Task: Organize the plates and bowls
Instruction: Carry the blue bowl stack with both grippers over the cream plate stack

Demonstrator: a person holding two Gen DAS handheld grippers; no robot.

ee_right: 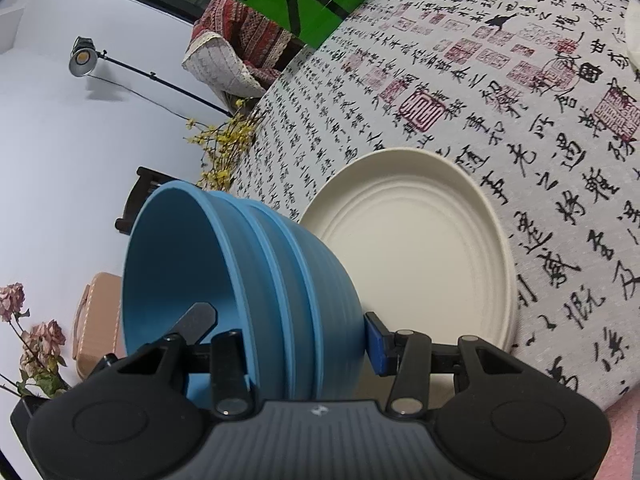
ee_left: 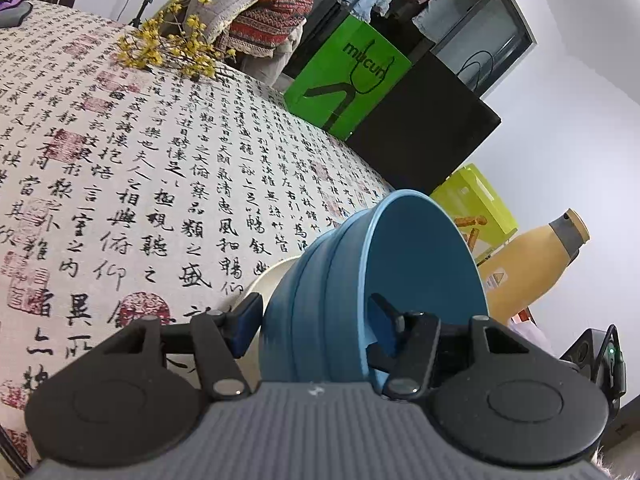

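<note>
Only the right wrist view shows the whole cream plate (ee_right: 416, 252) on the calligraphy-cloth tabletop (ee_right: 520, 92); the left view shows just its edge. Both the left tongs (ee_left: 316, 320) and right tongs (ee_right: 290, 330) straddle the nested blue bowls' (ee_right: 240, 280) wall, one finger inside and one outside, gripping the stack tilted beside the plate.

Calligraphy-print tablecloth (ee_right: 520, 120) under cream plate (ee_right: 420, 248), perhaps yellow flowers (ee_left: 172, 40).

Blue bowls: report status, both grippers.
Left gripper and right gripper both clamped across the blue bowls, one finger inside the rim. Stack tilted over the cream plate. Nothing in the way.
</note>
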